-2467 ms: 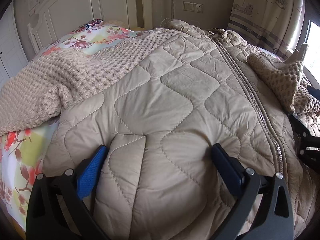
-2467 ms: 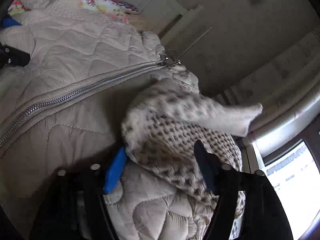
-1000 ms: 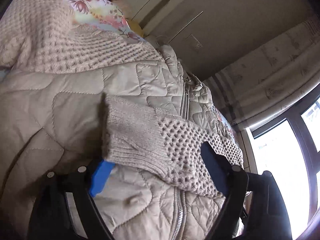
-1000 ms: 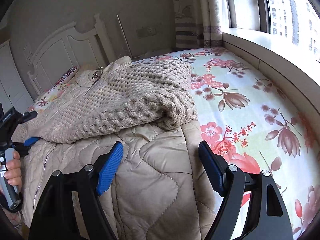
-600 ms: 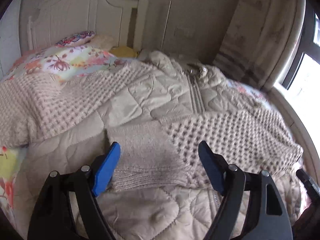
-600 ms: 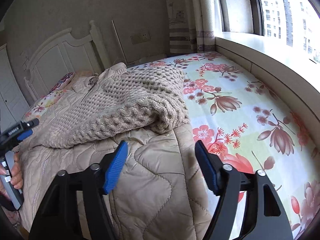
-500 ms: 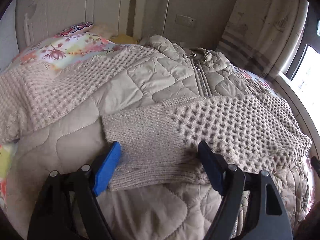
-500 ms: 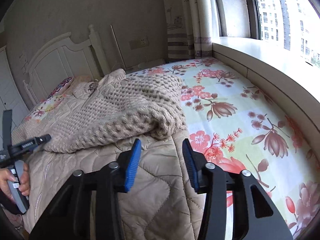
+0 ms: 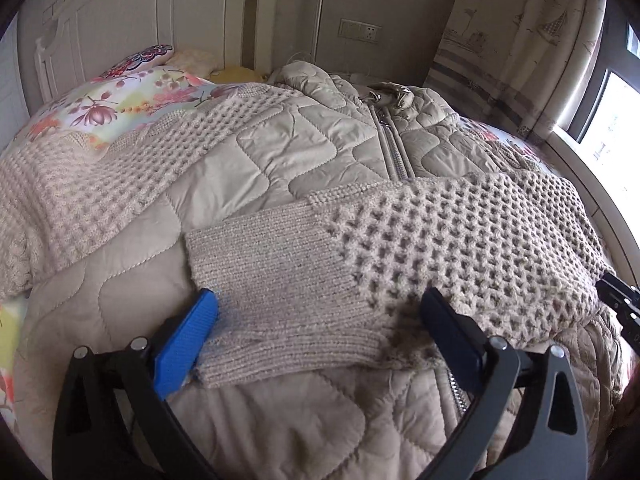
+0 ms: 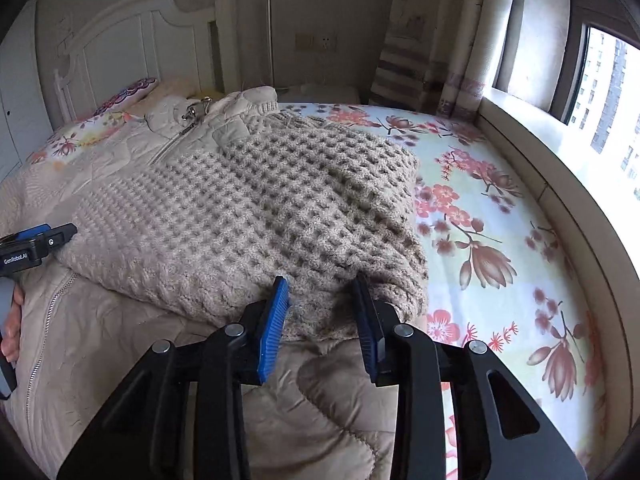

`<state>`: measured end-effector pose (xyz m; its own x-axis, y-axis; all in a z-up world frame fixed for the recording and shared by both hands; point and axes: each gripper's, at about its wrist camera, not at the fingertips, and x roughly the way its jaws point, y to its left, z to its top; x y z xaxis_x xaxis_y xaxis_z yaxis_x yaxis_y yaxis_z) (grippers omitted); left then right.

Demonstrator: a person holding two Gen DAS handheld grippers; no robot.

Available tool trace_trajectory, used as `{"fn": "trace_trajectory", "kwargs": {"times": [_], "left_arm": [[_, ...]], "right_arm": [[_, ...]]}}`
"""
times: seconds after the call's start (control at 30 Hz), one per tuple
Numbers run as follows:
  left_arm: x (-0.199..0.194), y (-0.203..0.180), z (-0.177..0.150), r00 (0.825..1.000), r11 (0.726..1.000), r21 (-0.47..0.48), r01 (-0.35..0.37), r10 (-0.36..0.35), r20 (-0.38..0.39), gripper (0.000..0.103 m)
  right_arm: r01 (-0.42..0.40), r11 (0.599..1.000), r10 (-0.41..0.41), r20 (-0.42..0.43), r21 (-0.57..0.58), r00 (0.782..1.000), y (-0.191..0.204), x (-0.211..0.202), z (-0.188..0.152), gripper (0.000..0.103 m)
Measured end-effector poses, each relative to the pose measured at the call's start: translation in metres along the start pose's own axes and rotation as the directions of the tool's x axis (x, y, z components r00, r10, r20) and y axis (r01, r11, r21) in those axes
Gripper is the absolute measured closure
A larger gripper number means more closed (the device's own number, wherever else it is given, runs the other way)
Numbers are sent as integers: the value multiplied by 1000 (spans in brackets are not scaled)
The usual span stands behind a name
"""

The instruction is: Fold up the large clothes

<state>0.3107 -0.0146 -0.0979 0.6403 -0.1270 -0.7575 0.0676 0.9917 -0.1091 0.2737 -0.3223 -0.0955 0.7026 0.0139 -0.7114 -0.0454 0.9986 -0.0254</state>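
Observation:
A beige quilted jacket with knit sleeves lies zipped on the bed. Its right knit sleeve is folded across the chest, ribbed cuff toward the left. My left gripper is open, its fingers either side of the cuff's near edge. In the right wrist view the sleeve's waffle-knit fold covers the jacket. My right gripper has its jaws narrowed around the fold's near edge, a gap still between them. The left knit sleeve lies spread at the left.
The floral bedsheet is bare to the right of the jacket. A white headboard and pillow stand at the back. A window ledge and curtain run along the right side.
The right sleeve was carried across the jacket and laid over the chest. My left gripper has let it go and stays open at the cuff. My right gripper's jaws have narrowed at the sleeve fold.

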Motion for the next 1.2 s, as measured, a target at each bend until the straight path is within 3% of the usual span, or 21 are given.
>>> {"fn": "trace_trajectory", "kwargs": {"times": [0.1, 0.2, 0.27, 0.3, 0.43, 0.6, 0.7, 0.8, 0.97, 1.07, 1.17, 1.2], "left_arm": [[0, -1, 0, 1000, 1000, 9, -12, 12, -3, 2], [-1, 0, -1, 1000, 1000, 7, -10, 10, -2, 2], [-1, 0, -1, 1000, 1000, 6, -10, 10, -2, 2], [-1, 0, -1, 1000, 1000, 5, -9, 9, -2, 2], [-1, 2, -1, 1000, 1000, 0, -5, 5, -1, 2], [-1, 0, -1, 1000, 1000, 6, -14, 14, -4, 2], [-1, 1, -1, 1000, 1000, 2, -11, 11, -3, 2], [0, 2, -2, 1000, 1000, -4, -13, 13, -6, 2], [2, 8, -2, 1000, 999, -34, 5, -5, -16, 2], [3, 7, -2, 1000, 1000, -27, -4, 4, -18, 2], [2, 8, -2, 1000, 1000, -31, 0, -1, -17, 2], [2, 8, -2, 1000, 999, -33, 2, -3, -16, 2]], "right_arm": [[7, 1000, -7, 80, 4, 997, -2, -17, 16, 72], [14, 1000, -13, 94, -12, 996, 2, -9, 31, 72], [46, 997, -45, 9, -64, 999, 7, 20, 30, 72], [38, 996, -45, -92, -79, 995, 7, 43, 24, 71], [21, 997, -27, -86, -74, 996, 4, 37, 31, 71], [35, 999, -35, -36, 1, 999, -15, 38, 71, 71], [-10, 998, 14, -73, 58, 997, -25, 68, 95, 71], [-15, 998, 25, -192, 56, 981, -26, 110, 97, 70], [-2, 993, 24, -183, 118, 983, -26, 87, 102, 68], [-45, 997, 51, -107, 57, 993, -3, 61, 98, 53], [-86, 995, 78, -129, -55, 988, 31, 63, 81, 26], [-79, 990, 61, -159, -115, 985, 43, 72, 72, 24]]}}
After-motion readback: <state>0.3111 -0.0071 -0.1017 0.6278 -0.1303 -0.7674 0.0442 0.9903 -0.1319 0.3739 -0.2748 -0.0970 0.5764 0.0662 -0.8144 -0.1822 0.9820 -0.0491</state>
